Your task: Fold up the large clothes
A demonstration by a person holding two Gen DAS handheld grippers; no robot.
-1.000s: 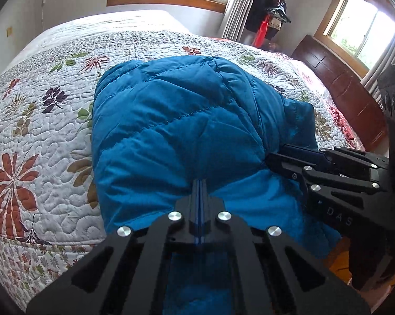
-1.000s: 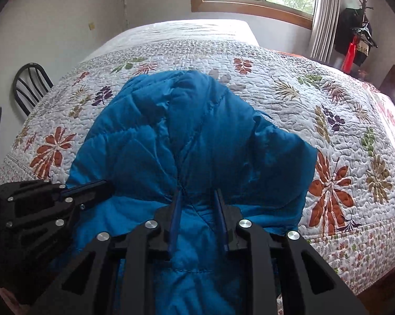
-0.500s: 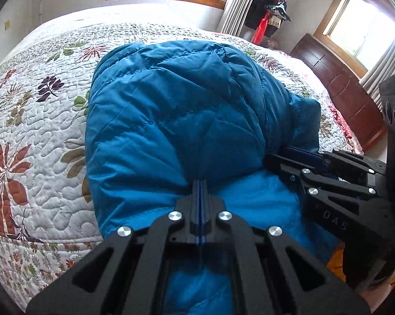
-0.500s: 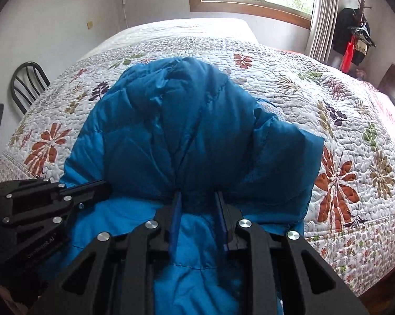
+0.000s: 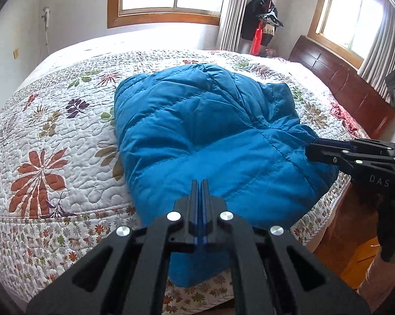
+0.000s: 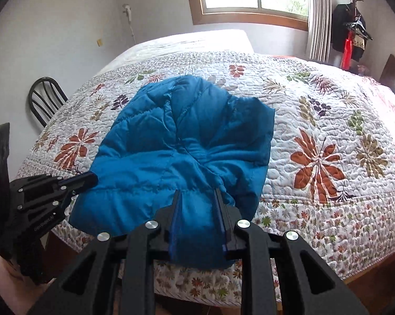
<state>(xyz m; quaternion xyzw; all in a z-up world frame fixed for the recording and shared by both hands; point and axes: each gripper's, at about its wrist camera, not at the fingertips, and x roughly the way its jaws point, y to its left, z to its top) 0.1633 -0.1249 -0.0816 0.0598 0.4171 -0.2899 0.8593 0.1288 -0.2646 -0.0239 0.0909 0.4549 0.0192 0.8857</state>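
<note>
Left wrist view takes in a wide bed [image 5: 53, 136] under a white quilt printed with leaves and flowers, and on its near edge lies a blue padded jacket [image 5: 197, 131], bunched into a rounded heap with its near hem spilling over the side of the mattress. Quilted and puffy, the jacket is probably light for its bulk, soft and springy, so folds will likely bounce open unless pressed flat. Its shell looks smooth and a little slippery; the stitched hem and seams seem the surest places to take hold, rather than the loose padded panels.

Both tongs reach in from the near side at about the same height. The left tongs [image 5: 200, 183] are narrowed almost to nothing, pinching a thin fold of the jacket's near hem. The right tongs [image 6: 197, 197] stand further apart with a thick wad of blue fabric packed between them, and they grip it at the right-hand near corner, close beside the other pair.
</note>
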